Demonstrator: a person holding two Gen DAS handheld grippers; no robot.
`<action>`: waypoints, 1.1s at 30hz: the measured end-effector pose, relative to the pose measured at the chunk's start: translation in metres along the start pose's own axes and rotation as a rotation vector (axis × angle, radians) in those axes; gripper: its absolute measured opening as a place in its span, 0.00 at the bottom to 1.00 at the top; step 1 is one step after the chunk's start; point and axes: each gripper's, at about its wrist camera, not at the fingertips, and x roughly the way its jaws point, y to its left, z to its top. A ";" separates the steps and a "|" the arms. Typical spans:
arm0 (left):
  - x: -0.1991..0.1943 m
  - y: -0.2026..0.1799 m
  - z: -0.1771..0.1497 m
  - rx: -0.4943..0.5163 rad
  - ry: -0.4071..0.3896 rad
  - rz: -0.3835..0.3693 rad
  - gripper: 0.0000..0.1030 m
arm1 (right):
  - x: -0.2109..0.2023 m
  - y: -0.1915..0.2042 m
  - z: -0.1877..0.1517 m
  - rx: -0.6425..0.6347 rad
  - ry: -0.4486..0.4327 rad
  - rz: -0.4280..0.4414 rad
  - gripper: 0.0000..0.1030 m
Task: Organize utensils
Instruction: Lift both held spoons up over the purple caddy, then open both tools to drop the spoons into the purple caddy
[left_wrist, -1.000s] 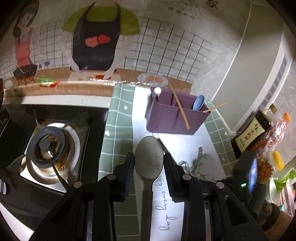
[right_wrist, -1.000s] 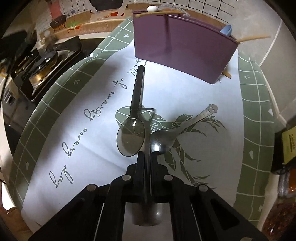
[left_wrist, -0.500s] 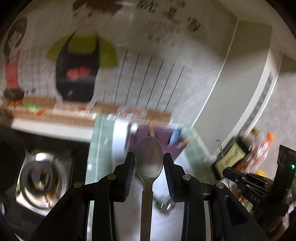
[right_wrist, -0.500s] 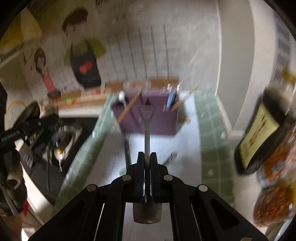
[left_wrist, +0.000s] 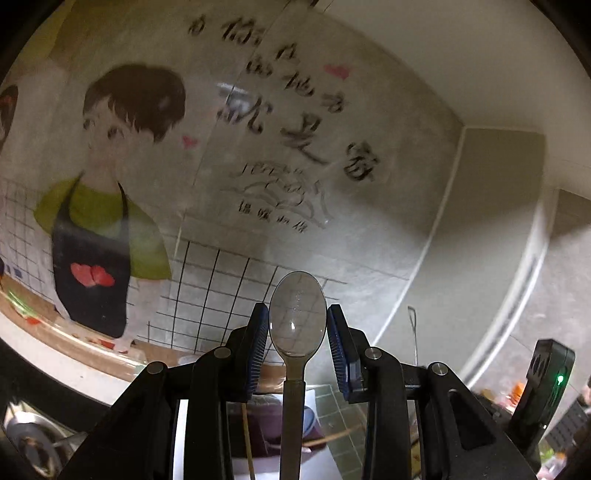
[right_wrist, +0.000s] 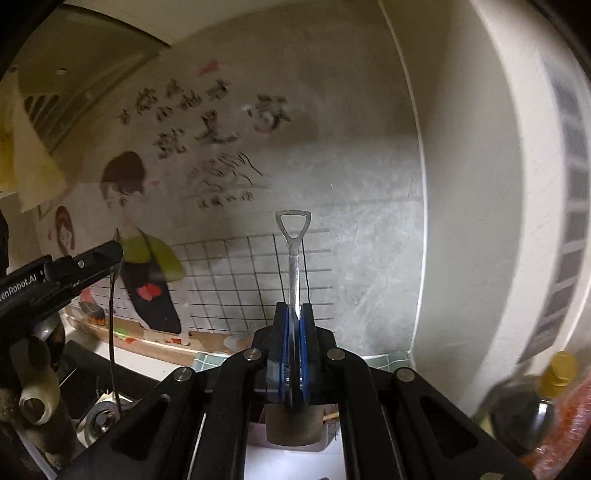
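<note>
While both tools point at the wall mural (left_wrist: 110, 229), we see the left hand-held gripper (left_wrist: 297, 332) clamped on a spoon (left_wrist: 297, 317), bowl forward between its blue pads. The right hand-held gripper (right_wrist: 294, 332) is pressed together on a shovel-shaped spoon (right_wrist: 293, 251) (handle loop pointing away, blade toward the camera). Below, the purple utensil holder (left_wrist: 266, 413) sits on the desk (left_wrist: 332, 443), partly hidden.
</note>
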 end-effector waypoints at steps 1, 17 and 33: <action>0.007 0.004 -0.003 -0.007 0.003 0.002 0.33 | 0.012 -0.003 -0.004 0.009 0.011 -0.003 0.05; 0.096 0.034 -0.055 0.009 -0.058 0.100 0.33 | 0.118 -0.006 -0.056 0.032 0.080 -0.016 0.05; 0.048 0.073 -0.076 -0.124 0.156 0.202 0.52 | 0.055 -0.037 -0.095 0.134 0.158 -0.073 0.22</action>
